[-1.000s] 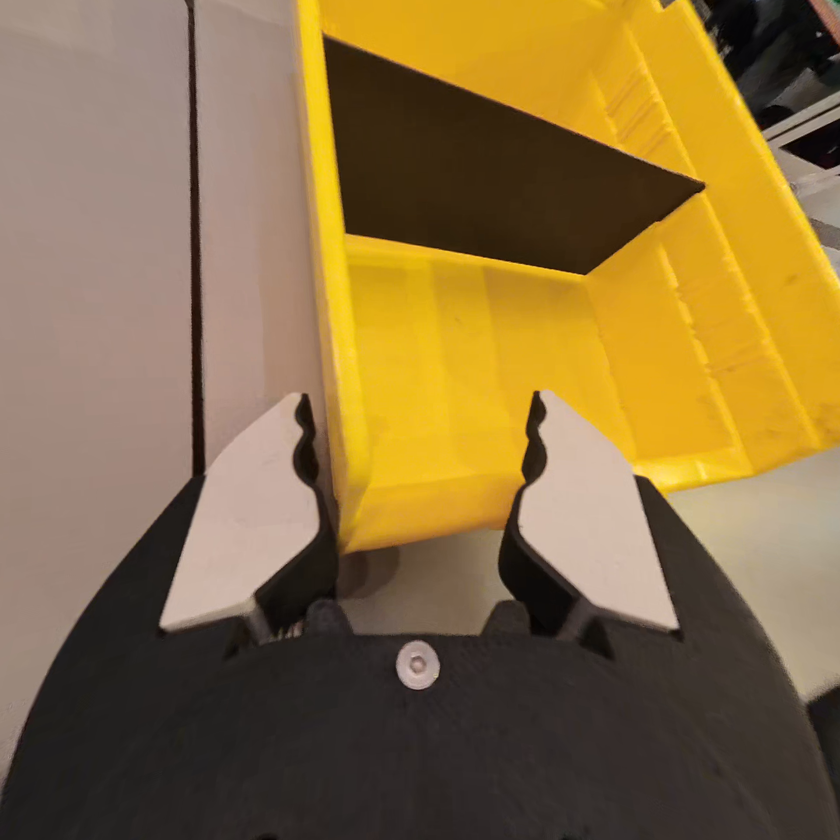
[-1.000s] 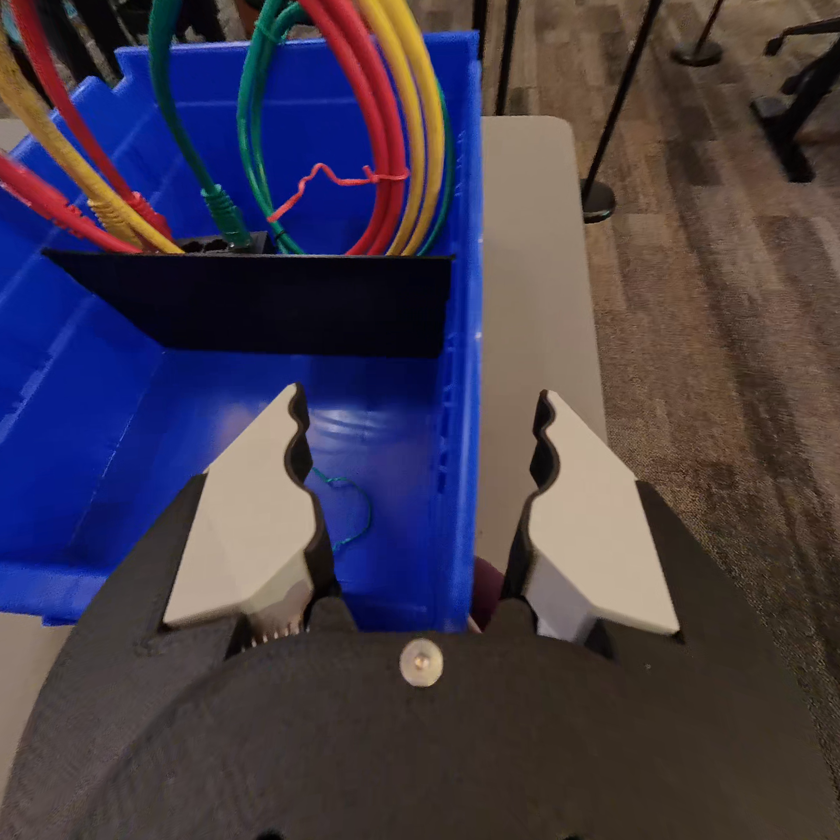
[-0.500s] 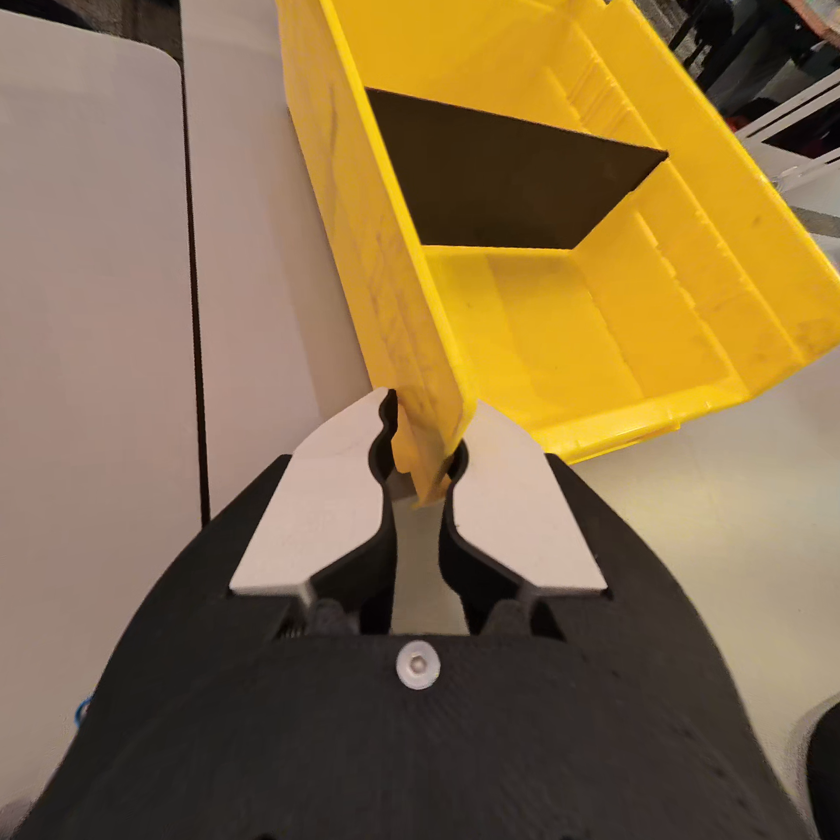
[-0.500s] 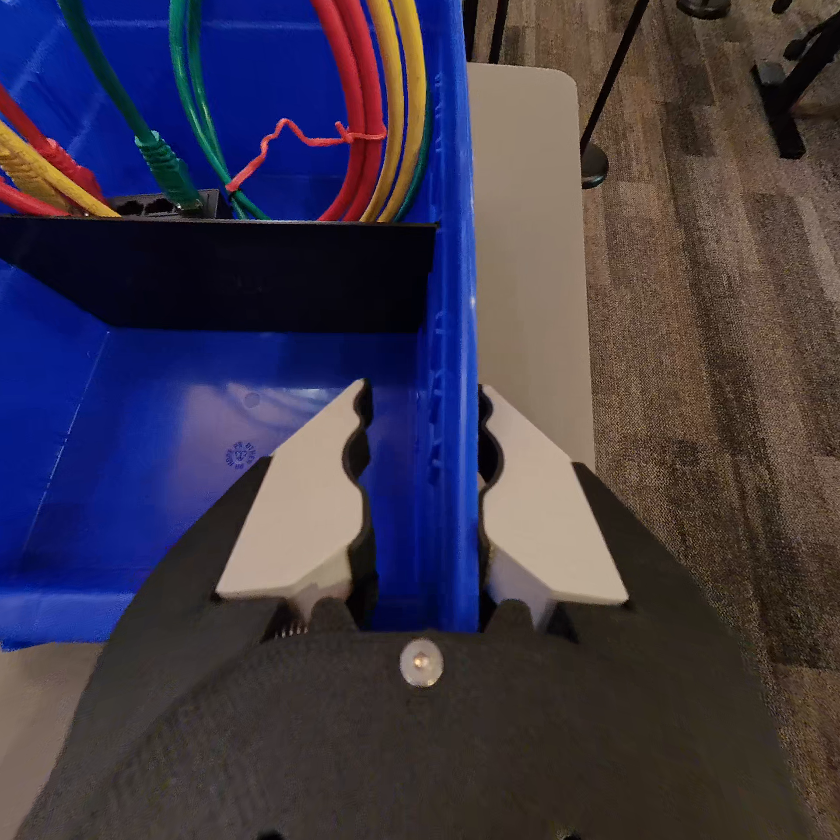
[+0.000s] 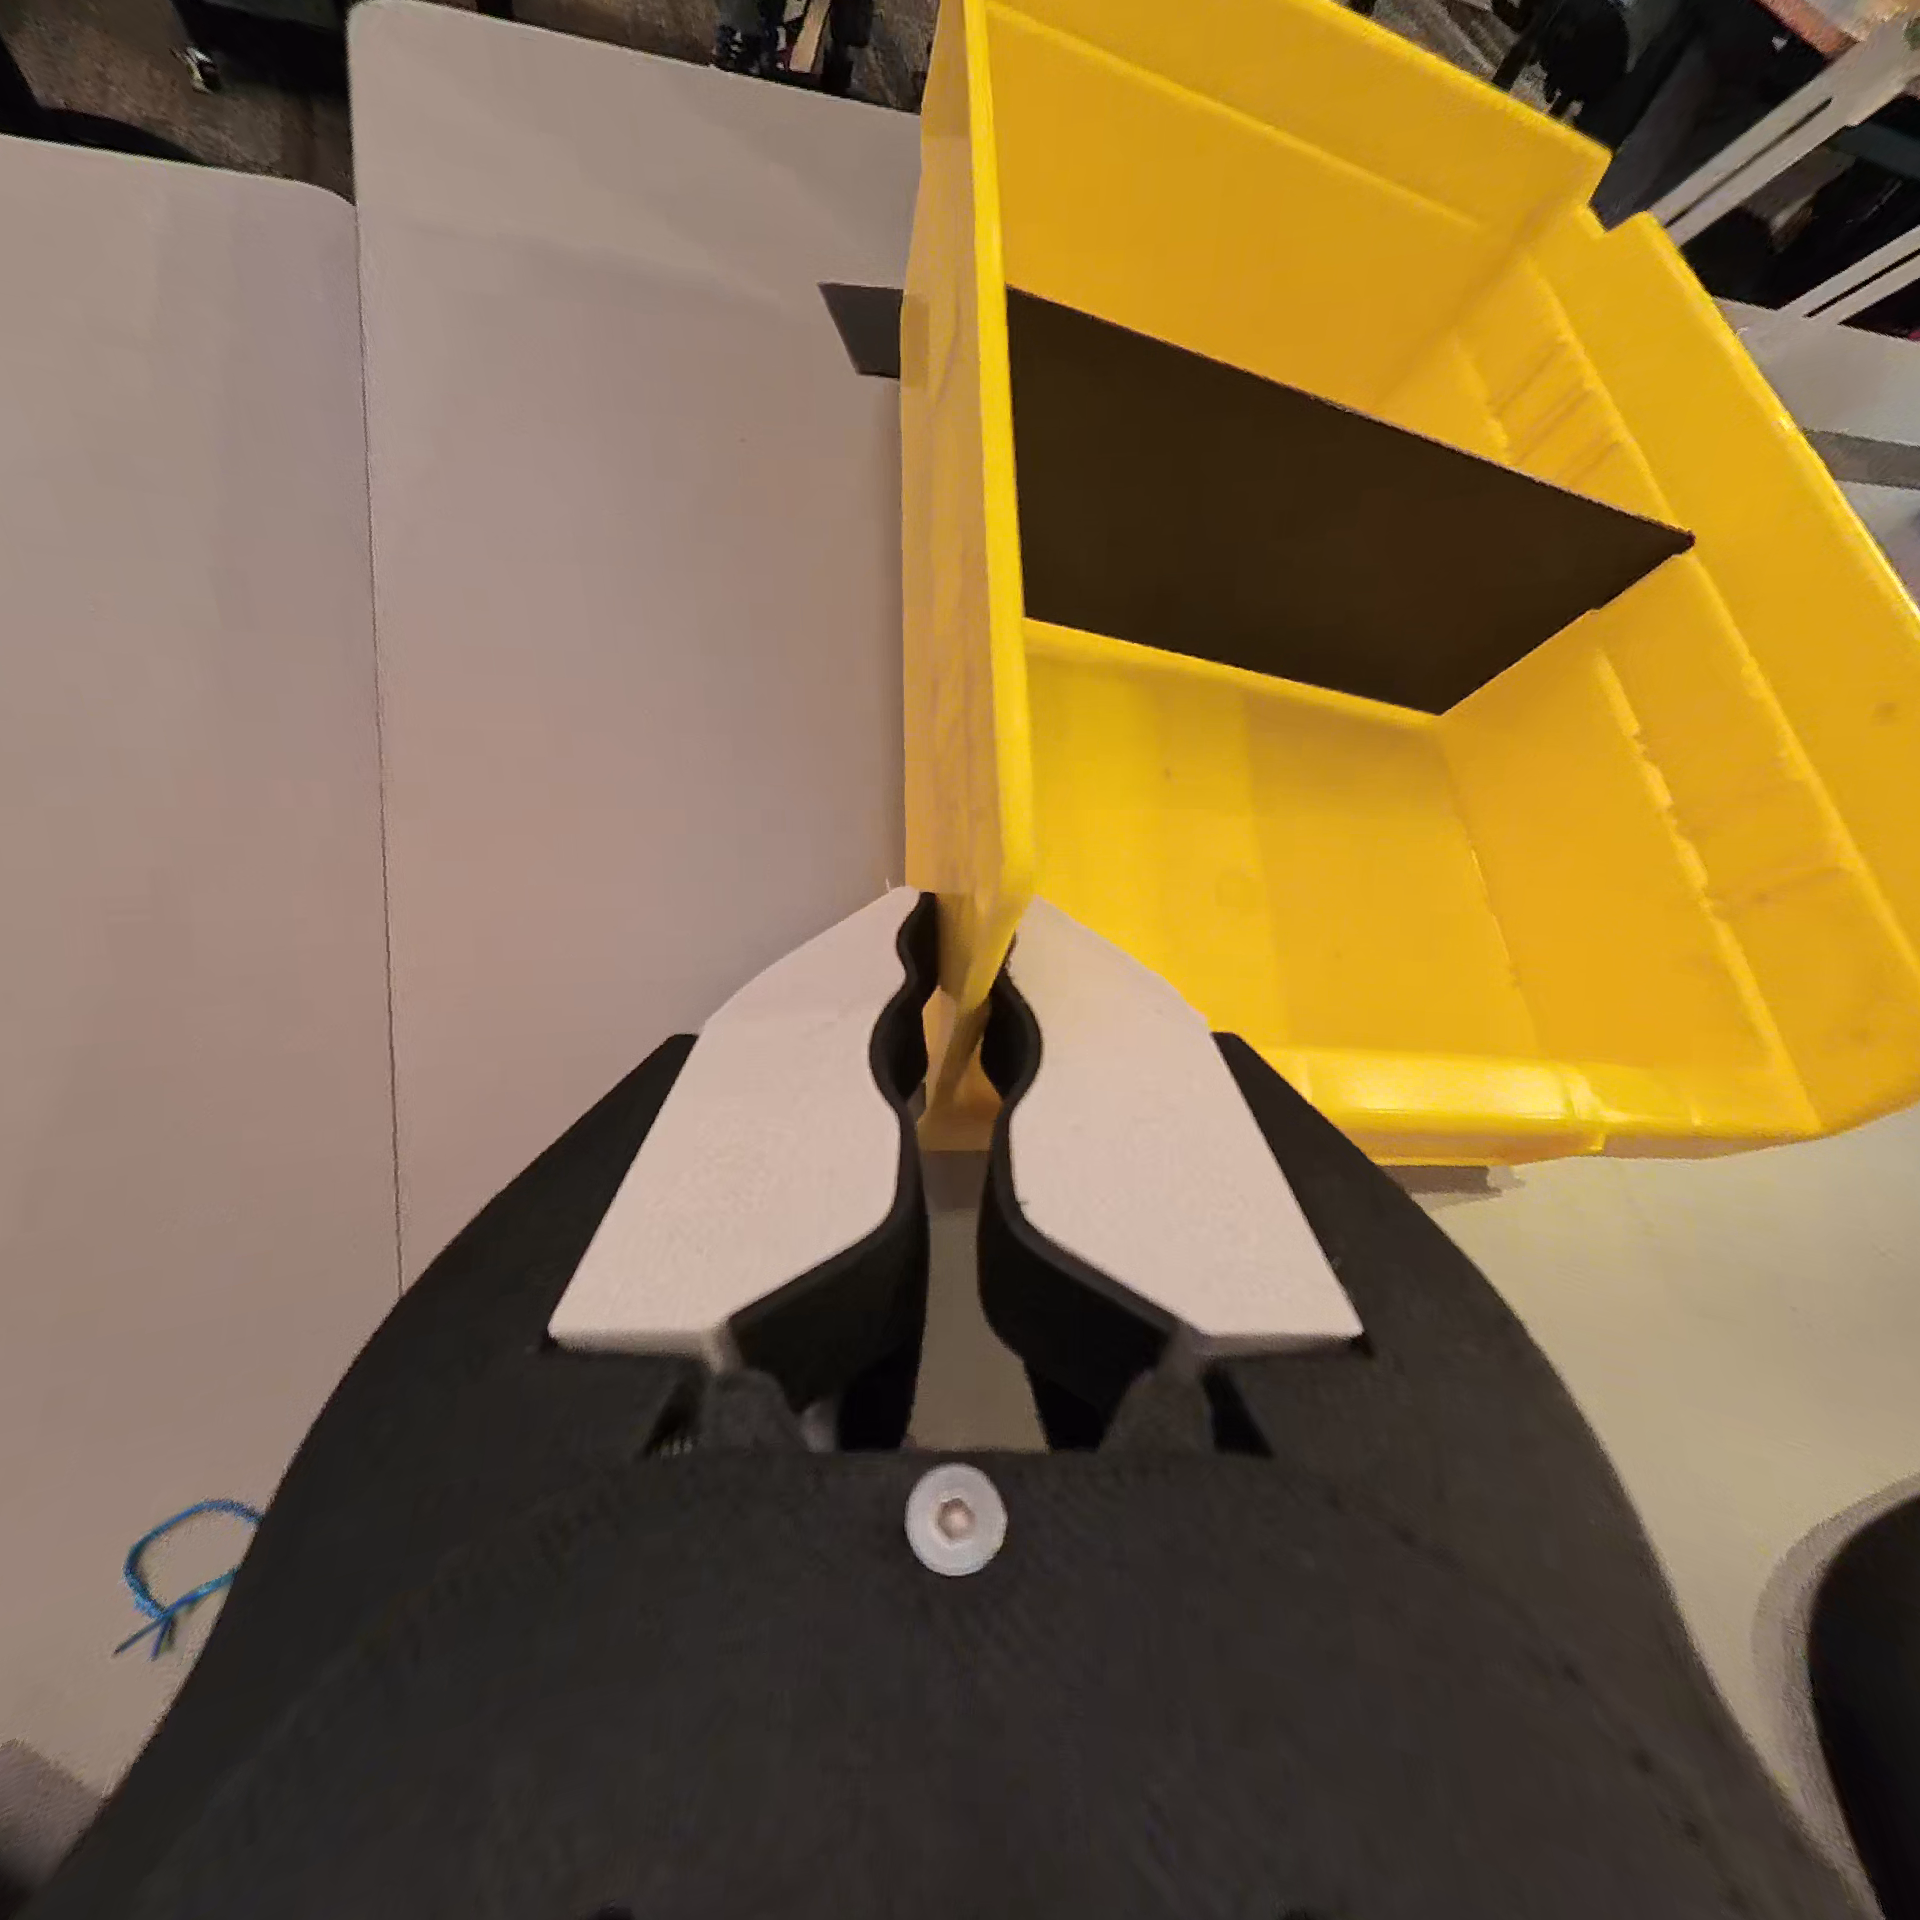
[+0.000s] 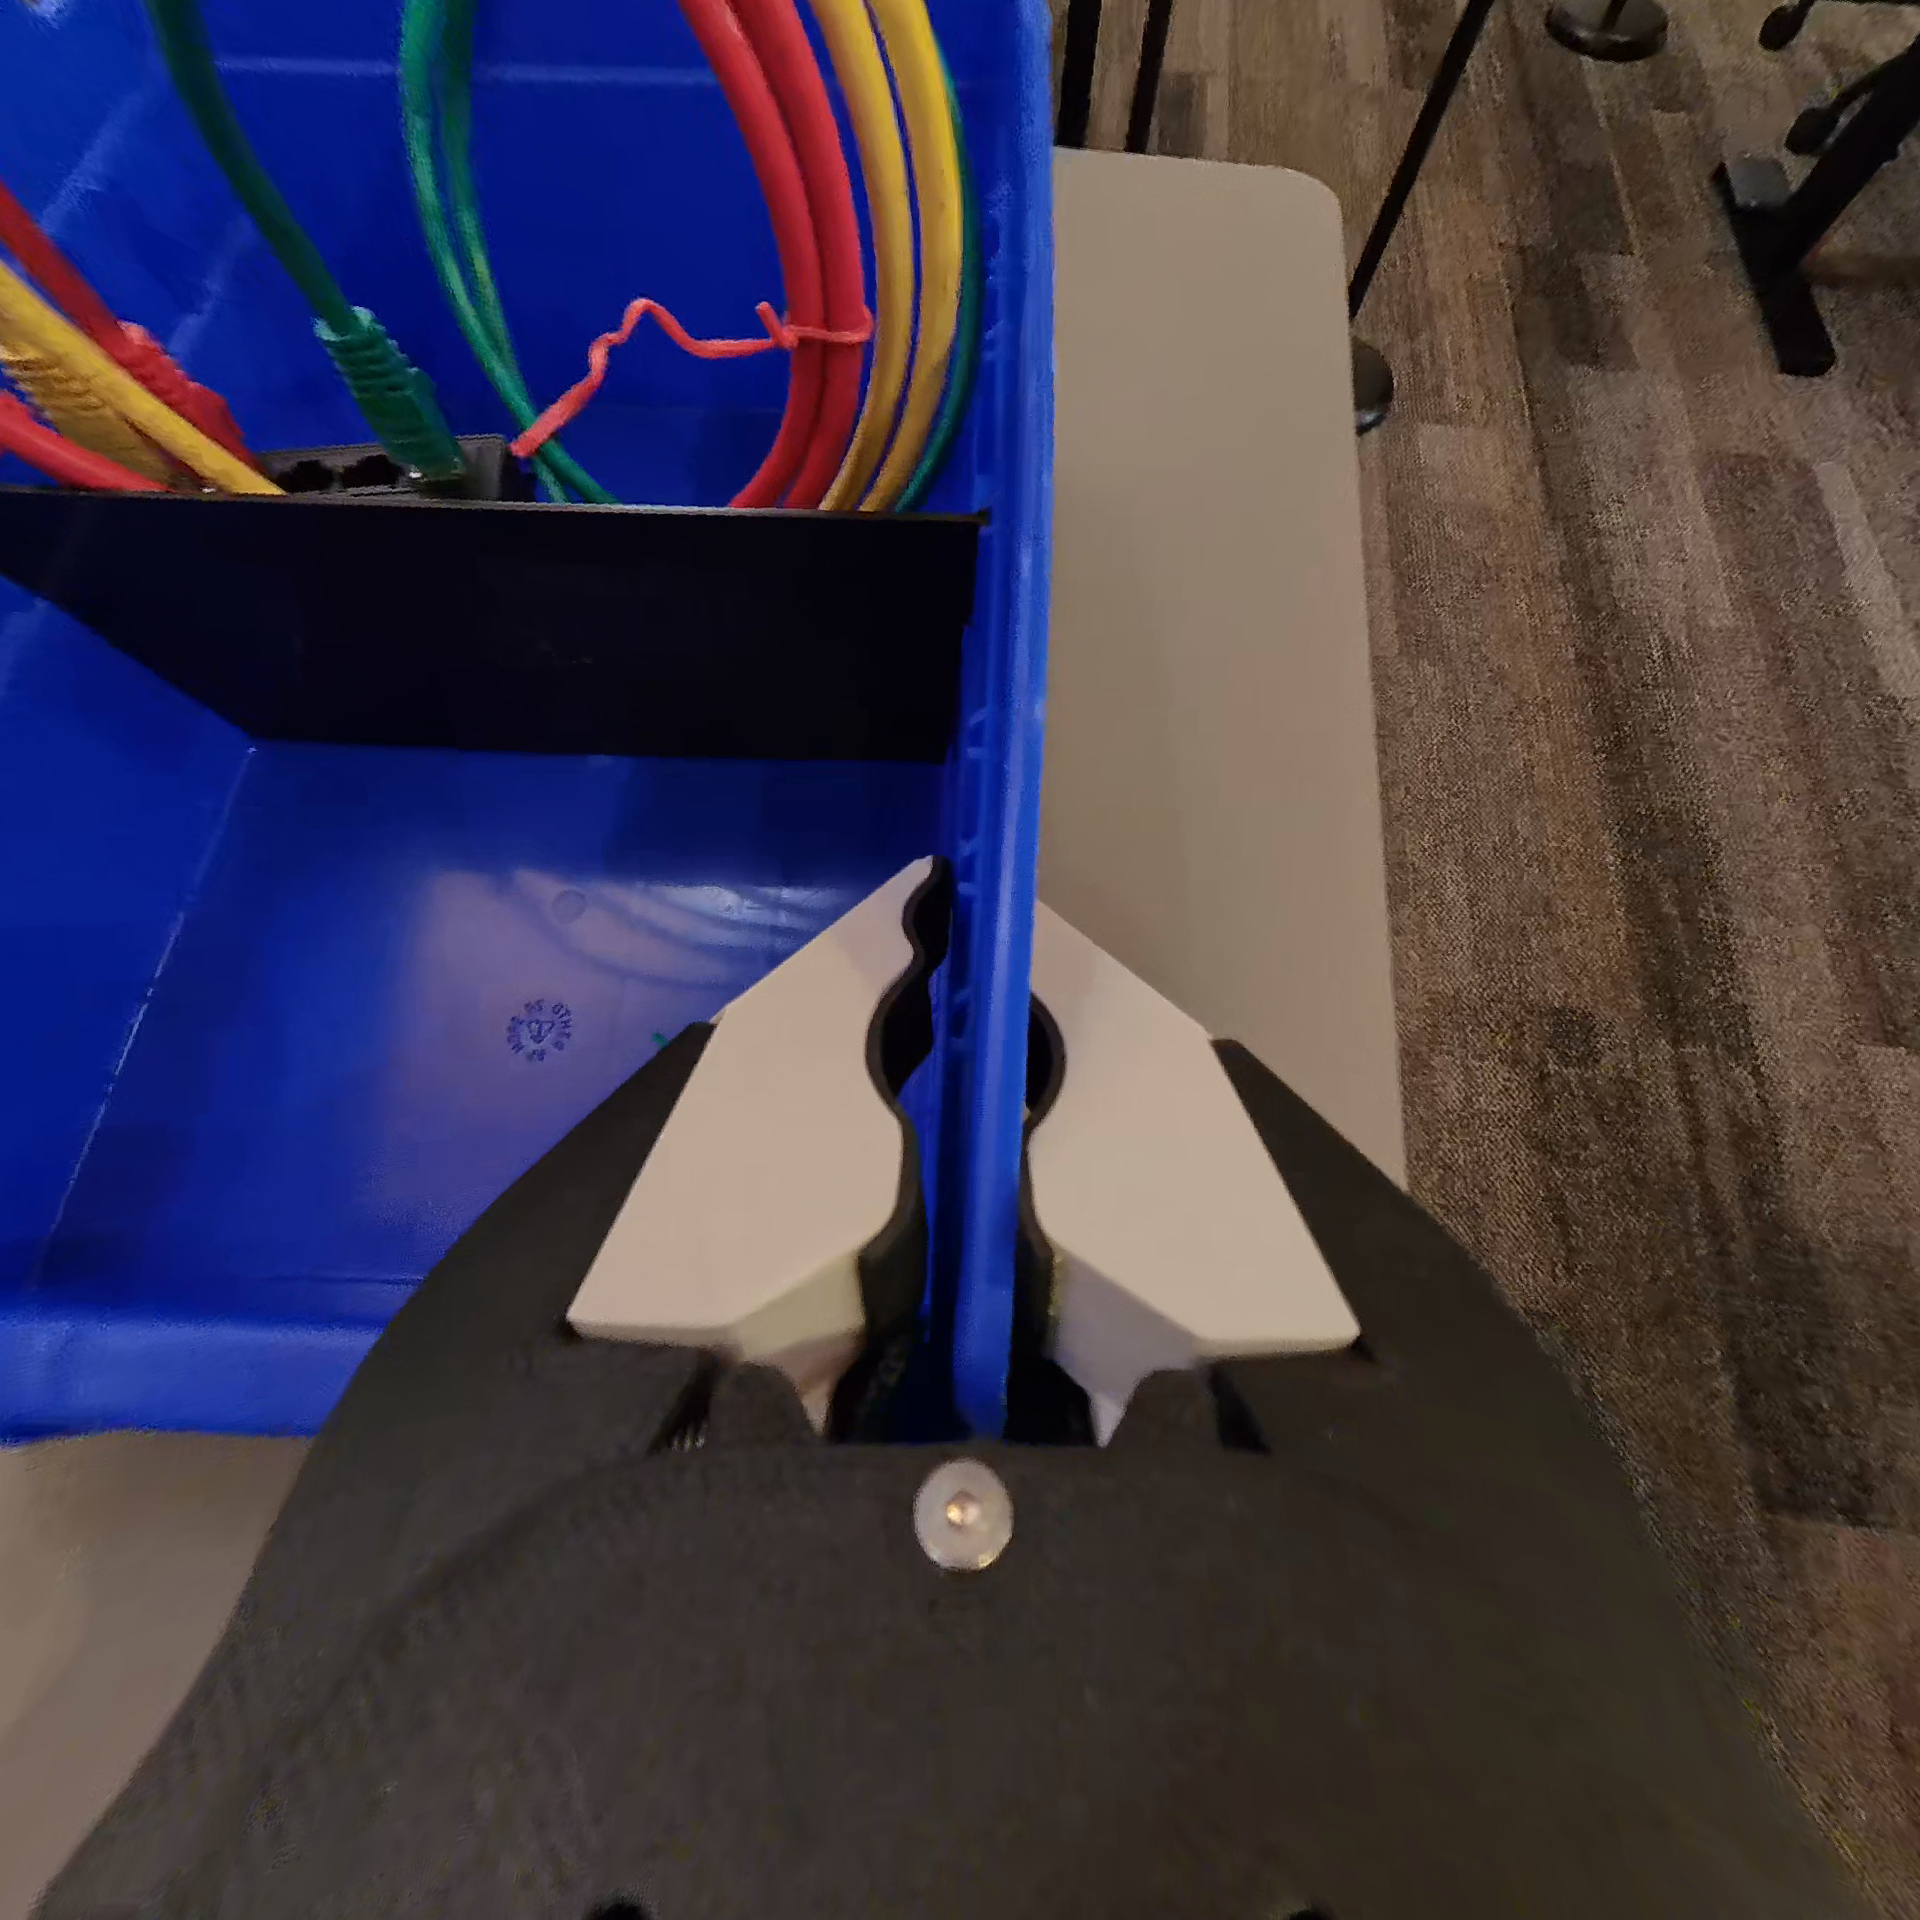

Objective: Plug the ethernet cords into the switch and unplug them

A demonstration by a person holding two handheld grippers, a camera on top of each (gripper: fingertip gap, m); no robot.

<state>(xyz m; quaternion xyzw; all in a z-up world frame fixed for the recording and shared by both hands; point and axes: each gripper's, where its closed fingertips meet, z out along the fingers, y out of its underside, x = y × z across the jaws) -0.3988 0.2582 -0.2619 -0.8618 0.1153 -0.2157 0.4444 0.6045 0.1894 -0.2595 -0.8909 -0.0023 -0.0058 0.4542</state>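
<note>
Simultaneously, left gripper clamps the yellow bin wall; right gripper clamps the blue bin wall, apparently at table edge.

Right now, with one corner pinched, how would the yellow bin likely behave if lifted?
The yellow bin looks empty, so probably light. Its moulded walls suggest stiffness. Gripped only at the left wall's corner by the left hand-held gripper, it may sag or swing.
</note>
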